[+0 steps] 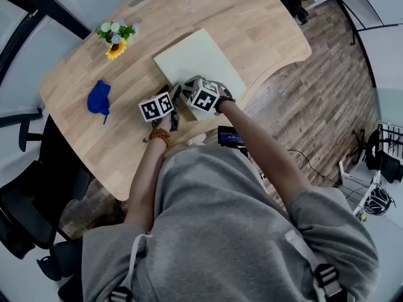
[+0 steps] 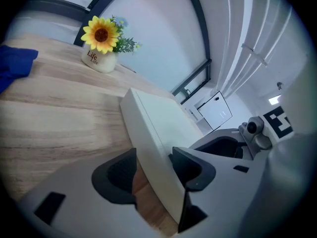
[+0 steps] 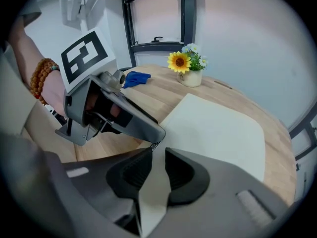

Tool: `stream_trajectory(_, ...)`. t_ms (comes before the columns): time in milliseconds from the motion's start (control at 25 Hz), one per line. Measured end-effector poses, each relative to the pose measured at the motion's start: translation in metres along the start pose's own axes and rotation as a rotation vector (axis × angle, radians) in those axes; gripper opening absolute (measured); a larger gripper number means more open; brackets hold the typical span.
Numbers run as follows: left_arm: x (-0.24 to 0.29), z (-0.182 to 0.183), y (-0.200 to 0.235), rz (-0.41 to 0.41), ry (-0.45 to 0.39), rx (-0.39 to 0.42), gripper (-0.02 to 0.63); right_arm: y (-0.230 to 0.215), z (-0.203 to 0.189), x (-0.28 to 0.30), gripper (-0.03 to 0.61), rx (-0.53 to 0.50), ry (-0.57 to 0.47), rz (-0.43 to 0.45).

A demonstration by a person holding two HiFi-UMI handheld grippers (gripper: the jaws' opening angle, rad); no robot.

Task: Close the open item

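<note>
A cream flat case [image 1: 196,60] lies on the wooden table [image 1: 88,137], and both grippers meet at its near corner. In the left gripper view the case's thick edge [image 2: 158,120] runs between the jaws of my left gripper [image 2: 153,175]. Its right pad rests against the top face, while bare wood shows between the left pad and the case. My right gripper [image 3: 157,170] is shut on a thin cream corner of the case [image 3: 218,128]. The left gripper's body [image 3: 119,113] sits right beside it. In the head view the marker cubes hide both sets of jaws.
A small pot of sunflowers [image 1: 116,39] stands at the table's far left. A blue cloth [image 1: 99,98] lies left of the grippers. The table's near edge runs just behind the grippers. A black chair [image 1: 25,212] stands at the lower left.
</note>
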State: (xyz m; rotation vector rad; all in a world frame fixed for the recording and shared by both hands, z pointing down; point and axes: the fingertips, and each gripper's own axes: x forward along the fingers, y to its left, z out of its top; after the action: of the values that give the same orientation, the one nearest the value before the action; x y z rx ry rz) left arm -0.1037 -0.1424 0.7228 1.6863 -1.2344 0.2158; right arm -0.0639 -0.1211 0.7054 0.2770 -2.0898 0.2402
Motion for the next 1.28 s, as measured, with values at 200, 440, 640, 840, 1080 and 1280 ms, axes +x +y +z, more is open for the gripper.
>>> stream_trajectory(200,0.0,0.0,0.003,-0.004,0.003,-0.02,0.244,-0.003,0.001,-0.009,0.106,-0.001,-0.041,0.013)
stream_trajectory(440,-0.004,0.003,0.001,-0.007,-0.016,-0.006,0.244,-0.012,0.0,-0.018,0.109,0.029,-0.072,-0.022)
stream_trajectory(640,-0.007,0.007,-0.001,-0.018,-0.039,-0.013,0.244,-0.013,0.001,-0.023,0.109,0.043,-0.09,-0.036)
stream_trajectory(840,-0.01,0.01,-0.004,-0.026,-0.058,-0.015,0.244,-0.014,-0.002,-0.026,0.109,0.056,-0.097,-0.049)
stream_trajectory(1080,-0.019,0.018,-0.004,-0.03,-0.099,-0.008,0.244,-0.019,0.001,-0.035,0.109,0.069,-0.134,-0.07)
stream_trajectory(1280,-0.038,0.032,-0.006,-0.035,-0.181,0.011,0.244,-0.031,0.006,-0.058,0.109,0.126,-0.189,-0.11)
